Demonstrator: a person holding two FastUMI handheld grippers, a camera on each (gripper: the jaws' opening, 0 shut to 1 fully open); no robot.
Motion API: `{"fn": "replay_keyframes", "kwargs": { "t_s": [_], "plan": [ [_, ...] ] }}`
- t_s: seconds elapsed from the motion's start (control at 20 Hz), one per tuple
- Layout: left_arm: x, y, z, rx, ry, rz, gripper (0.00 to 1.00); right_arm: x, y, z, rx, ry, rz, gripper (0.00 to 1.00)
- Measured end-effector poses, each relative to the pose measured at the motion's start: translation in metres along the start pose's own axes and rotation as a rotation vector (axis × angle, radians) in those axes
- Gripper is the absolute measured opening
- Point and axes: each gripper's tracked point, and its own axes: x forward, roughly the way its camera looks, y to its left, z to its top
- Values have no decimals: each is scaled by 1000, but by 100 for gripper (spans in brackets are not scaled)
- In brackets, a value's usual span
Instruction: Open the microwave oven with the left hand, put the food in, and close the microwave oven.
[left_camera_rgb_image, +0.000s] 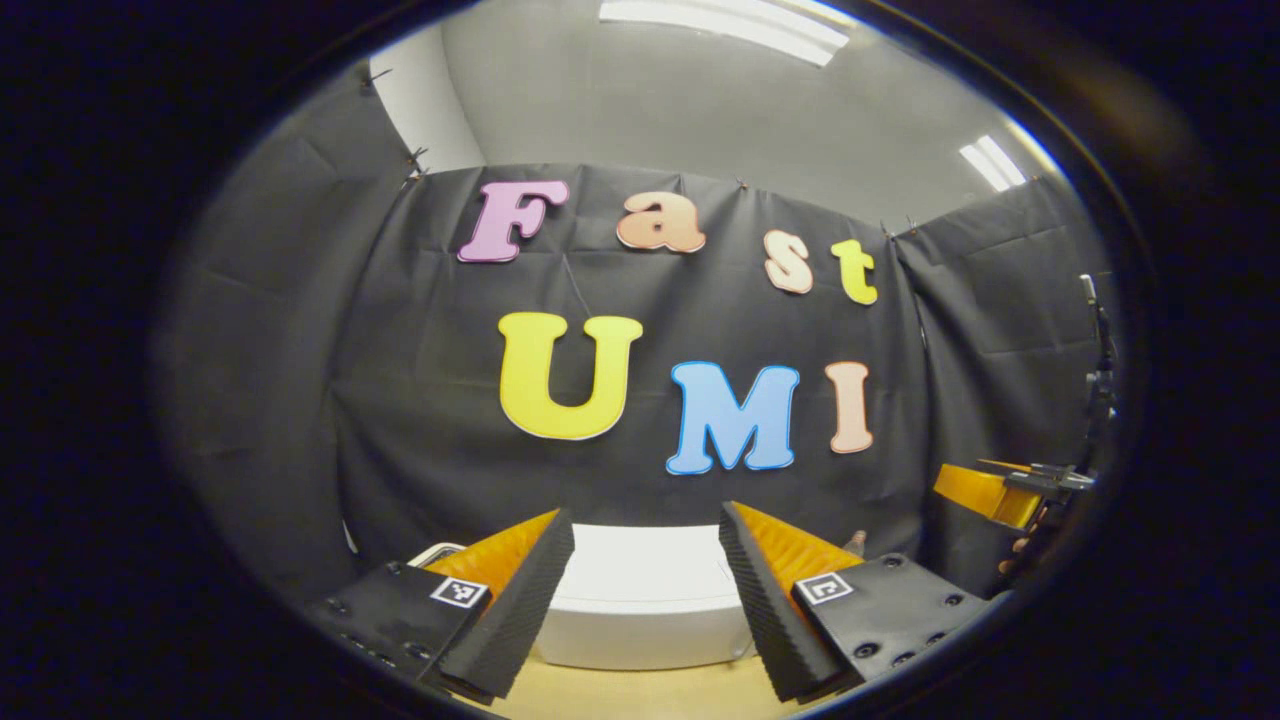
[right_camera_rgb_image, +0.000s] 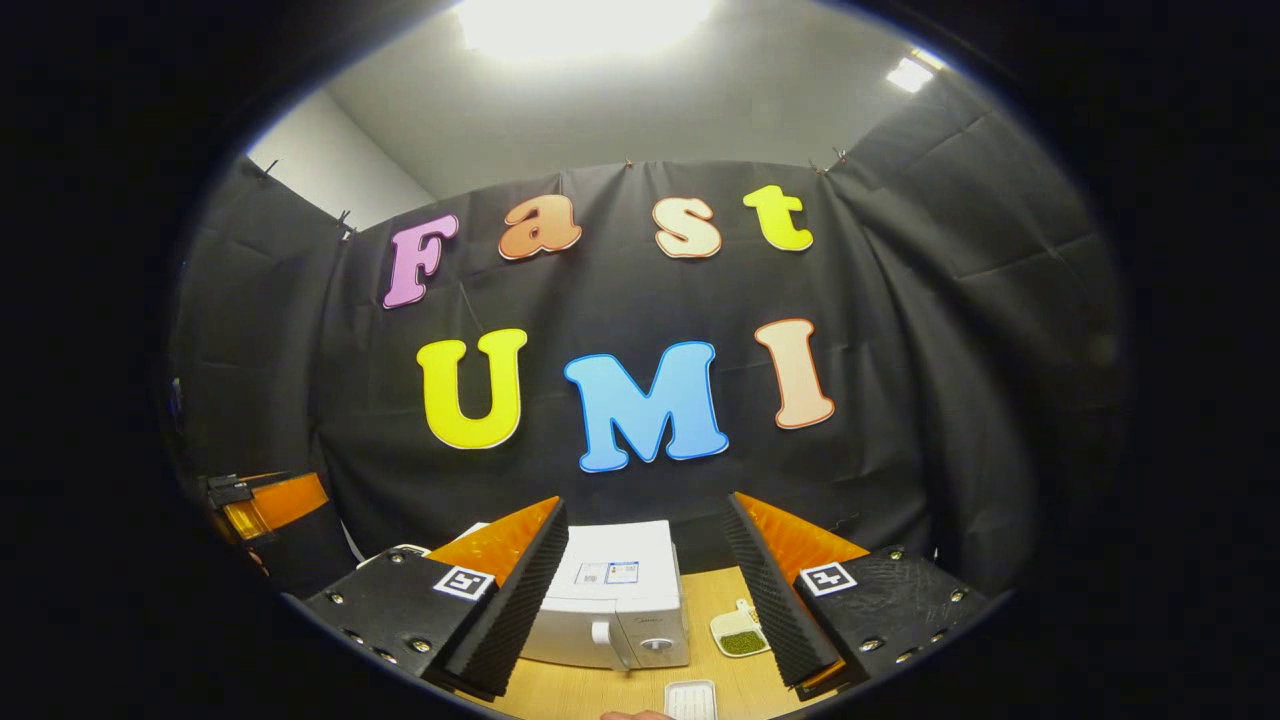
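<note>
Both grippers hang raised with their jaws spread wide and nothing between them. Seen from the left gripper (left_camera_rgb_image: 645, 590), the microwave oven (left_camera_rgb_image: 640, 600) lies straight ahead in the gap between the jaws, only its white top and upper front edge showing, with the wooden bench (left_camera_rgb_image: 640, 695) below. Seen from the right gripper (right_camera_rgb_image: 645, 590), the same oven (right_camera_rgb_image: 615, 600) sits ahead between the jaws, nearer the left-hand one; its door looks shut, with a handle (right_camera_rgb_image: 603, 635) and a dial (right_camera_rgb_image: 655, 645) on the front. A small dish of green food (right_camera_rgb_image: 740, 638) rests on the bench just inside the right-hand jaw, outside the oven, and a small white tray (right_camera_rgb_image: 690, 700) lies nearer, low between the jaws. With the door shut and the food out, the scene fits the food waiting to go in; whether other food is already inside cannot be told. The risks, as I judge them: the left jaws sit high over the oven top, so a blind descent could strike the casing instead of the handle; a pull on the handle could drag the light oven across the bench; and the shallow dish could tip and spill if the jaws pinch its rim unevenly.
</note>
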Motion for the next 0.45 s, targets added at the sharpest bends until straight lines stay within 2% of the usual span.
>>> {"fn": "replay_keyframes", "kwargs": {
  "t_s": [0.45],
  "plan": [
    [11, -1, -6, -17, 4, -77, 96, -8, 7, -10, -37, 11, -63, 95]
  ]
}}
